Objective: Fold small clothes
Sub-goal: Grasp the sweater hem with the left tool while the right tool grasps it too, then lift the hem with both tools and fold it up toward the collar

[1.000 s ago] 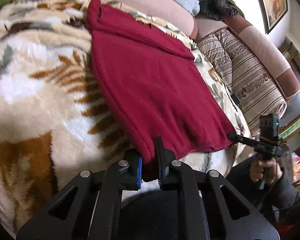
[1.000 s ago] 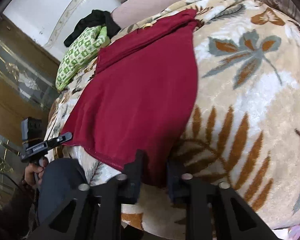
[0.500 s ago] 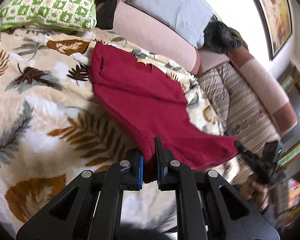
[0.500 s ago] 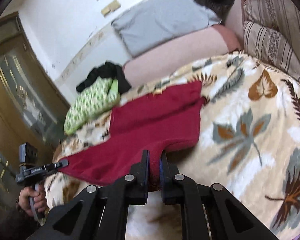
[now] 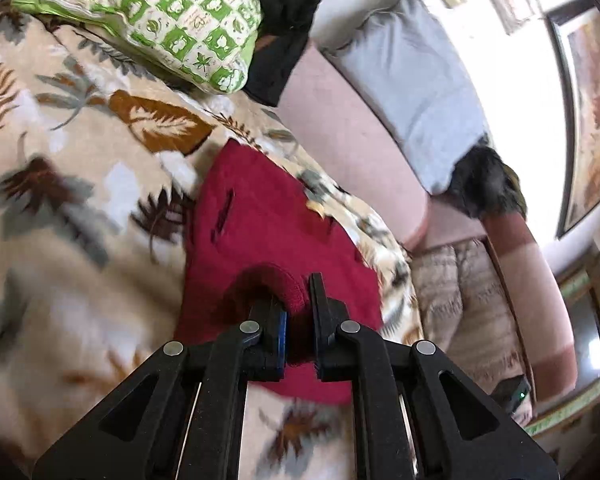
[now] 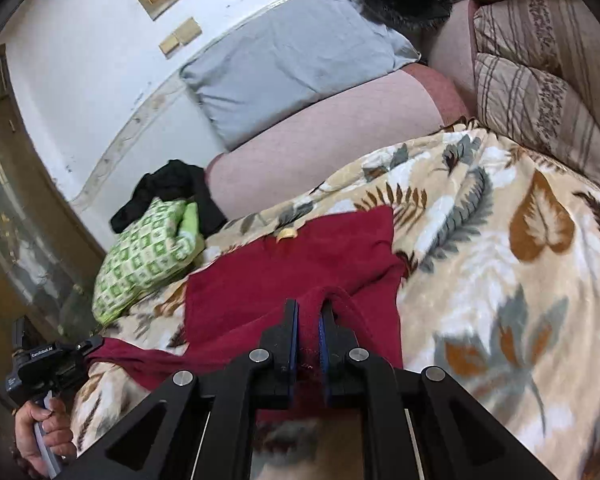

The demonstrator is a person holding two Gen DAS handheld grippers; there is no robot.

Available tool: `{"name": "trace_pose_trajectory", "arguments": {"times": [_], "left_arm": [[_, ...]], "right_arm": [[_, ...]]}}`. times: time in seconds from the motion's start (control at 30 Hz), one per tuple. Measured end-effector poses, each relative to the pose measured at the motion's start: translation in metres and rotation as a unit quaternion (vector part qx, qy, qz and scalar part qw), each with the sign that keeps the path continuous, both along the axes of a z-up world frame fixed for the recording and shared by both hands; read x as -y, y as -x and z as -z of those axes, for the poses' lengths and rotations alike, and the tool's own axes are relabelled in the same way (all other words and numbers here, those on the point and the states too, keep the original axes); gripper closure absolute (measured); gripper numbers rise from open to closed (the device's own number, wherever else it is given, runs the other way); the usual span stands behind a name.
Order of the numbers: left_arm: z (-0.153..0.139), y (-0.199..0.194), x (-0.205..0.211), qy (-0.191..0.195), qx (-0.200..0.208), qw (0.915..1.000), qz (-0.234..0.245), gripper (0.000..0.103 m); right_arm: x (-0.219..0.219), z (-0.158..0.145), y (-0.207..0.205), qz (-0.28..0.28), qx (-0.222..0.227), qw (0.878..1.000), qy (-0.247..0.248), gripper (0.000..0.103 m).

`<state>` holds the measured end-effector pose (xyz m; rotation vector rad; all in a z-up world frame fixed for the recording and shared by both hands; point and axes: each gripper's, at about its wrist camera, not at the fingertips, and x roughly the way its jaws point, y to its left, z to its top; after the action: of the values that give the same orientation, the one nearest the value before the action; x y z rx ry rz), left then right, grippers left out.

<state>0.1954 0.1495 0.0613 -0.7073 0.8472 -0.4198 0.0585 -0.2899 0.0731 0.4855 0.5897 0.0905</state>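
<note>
- Left tongs clamped on a corner of the red garment.
- Right tongs clamped on another corner — hem raised.
- Garment lies on the leaf-print blanket, lower edge lifted over its middle.

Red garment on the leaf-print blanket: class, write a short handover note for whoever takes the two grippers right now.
Left gripper: shut on a bunched corner of the red garment.
Right gripper: shut on the other near corner.
Where: the garment lies on the blanket; its far edge is flat, both held corners are raised over it.
Done: both corners gripped and lifted.
Left: probably lay the held edge onto the far edge, release, smooth, then fold again.
</note>
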Motion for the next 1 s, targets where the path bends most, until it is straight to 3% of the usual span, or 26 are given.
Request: {"name": "trace_pose_trajectory", "arguments": {"times": [0.2, 0.37, 0.6, 0.7, 0.73, 0.8, 0.87, 1.0], "left_arm": [[0.005, -0.077, 0.026, -0.049, 0.016, 0.9986, -0.004, 0.095], [0.033, -0.133, 0.041, -0.084, 0.004, 0.9963, -0.015, 0.095], [0.051, -0.167, 0.062, -0.129, 0.019, 0.9914, -0.013, 0.094], [0.06, -0.173, 0.064, -0.146, 0.003, 0.9892, -0.011, 0.092], [0.063, -0.175, 0.063, -0.145, -0.007, 0.9894, -0.01, 0.092], [0.063, -0.173, 0.061, -0.143, -0.011, 0.9896, -0.012, 0.09], [0.059, -0.172, 0.06, -0.142, -0.01, 0.9897, -0.011, 0.088], [0.041, -0.171, 0.064, -0.166, 0.005, 0.9861, -0.01, 0.077]], "right_arm": [[0.012, 0.005, -0.082, 0.023, 0.002, 1.0, -0.006, 0.095], [0.022, 0.025, -0.133, 0.037, -0.004, 0.999, -0.025, 0.095], [0.029, 0.048, -0.175, 0.039, -0.013, 0.999, -0.015, 0.095], [0.03, 0.053, -0.187, 0.021, 0.0, 1.0, -0.016, 0.095], [0.03, 0.054, -0.189, 0.024, -0.009, 1.0, -0.011, 0.093], [0.031, 0.056, -0.191, 0.016, -0.014, 0.999, -0.033, 0.07], [0.032, 0.05, -0.185, 0.016, -0.001, 0.999, -0.039, 0.054], [0.031, 0.036, -0.176, 0.026, 0.018, 0.999, -0.004, 0.052]]}}
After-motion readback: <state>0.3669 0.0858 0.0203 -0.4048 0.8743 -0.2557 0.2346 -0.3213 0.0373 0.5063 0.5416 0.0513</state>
